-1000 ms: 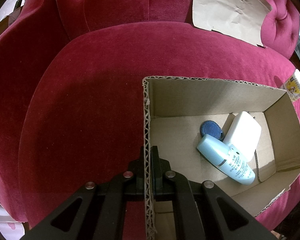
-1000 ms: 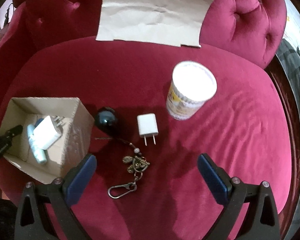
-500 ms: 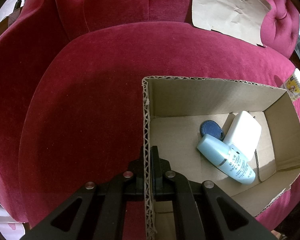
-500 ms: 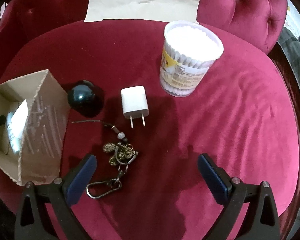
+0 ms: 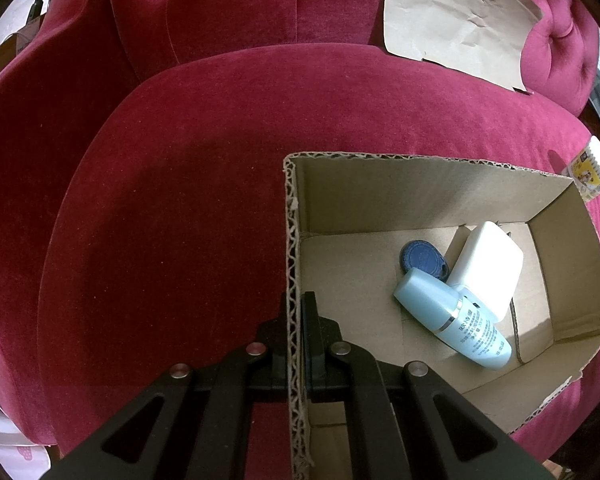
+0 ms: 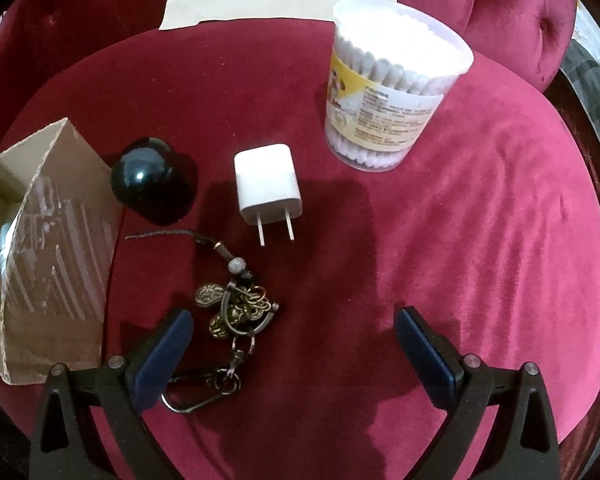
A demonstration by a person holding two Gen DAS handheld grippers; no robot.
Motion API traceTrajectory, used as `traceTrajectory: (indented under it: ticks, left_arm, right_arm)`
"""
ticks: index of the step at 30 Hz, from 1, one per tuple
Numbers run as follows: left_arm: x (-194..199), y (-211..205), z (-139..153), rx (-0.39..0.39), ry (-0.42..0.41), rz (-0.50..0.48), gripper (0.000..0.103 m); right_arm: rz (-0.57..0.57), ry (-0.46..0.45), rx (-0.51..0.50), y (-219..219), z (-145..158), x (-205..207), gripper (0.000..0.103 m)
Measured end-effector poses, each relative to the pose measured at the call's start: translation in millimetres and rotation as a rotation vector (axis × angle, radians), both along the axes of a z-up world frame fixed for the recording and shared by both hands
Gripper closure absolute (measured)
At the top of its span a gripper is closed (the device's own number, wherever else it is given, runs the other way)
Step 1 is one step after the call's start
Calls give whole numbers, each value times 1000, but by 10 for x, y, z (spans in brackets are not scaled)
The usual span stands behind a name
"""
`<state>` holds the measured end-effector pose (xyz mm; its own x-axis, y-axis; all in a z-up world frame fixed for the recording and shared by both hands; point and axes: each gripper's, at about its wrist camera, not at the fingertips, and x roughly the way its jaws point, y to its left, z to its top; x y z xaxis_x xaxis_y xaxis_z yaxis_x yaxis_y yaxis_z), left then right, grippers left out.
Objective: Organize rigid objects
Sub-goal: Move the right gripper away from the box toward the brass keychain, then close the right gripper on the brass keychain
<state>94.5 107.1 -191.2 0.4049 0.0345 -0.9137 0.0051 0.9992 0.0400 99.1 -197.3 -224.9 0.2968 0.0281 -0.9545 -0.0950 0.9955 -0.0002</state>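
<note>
The left claw [image 5: 296, 312] pinched the cardboard box [image 5: 380, 184] wall; the right claw [image 6: 292, 332], spread open, should descend squarely over the white charger [image 6: 266, 186].

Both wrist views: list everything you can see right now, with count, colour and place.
Corrugated cardboard box: one, brown, on the seat, left wall clamped.
Light blue plastic bottle: one, lying in the box.
White power adapter block: one, in the box, beside the bottle.
Dark blue round tag: one, in the box, partly under the bottle.
Small white plug charger: one, on the seat.
Glossy black ball: one, beside the box.
Brass keychain with carabiner: one, near the right fingers.
Clear tub of cotton swabs: one, white and yellow, upright.
Brown paper sheet: one, on the backrest.
Red velvet armchair: one.
Left hand-held gripper: black, shut on the box wall.
Right hand-held gripper: blue pads, open.
</note>
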Motion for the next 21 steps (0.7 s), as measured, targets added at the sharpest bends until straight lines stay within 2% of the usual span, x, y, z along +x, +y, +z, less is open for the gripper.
traceTrajectory:
  ticks: [19,21]
  left_arm:
    - [-6,1,3,1,-1,-2,100]
    - [-5,6,2,1,-2,-3,100]
  right_arm:
    - [-14,-21,5,-63,-44,-13,0]
    - [-20,-24,5,-59,-32,-33,4]
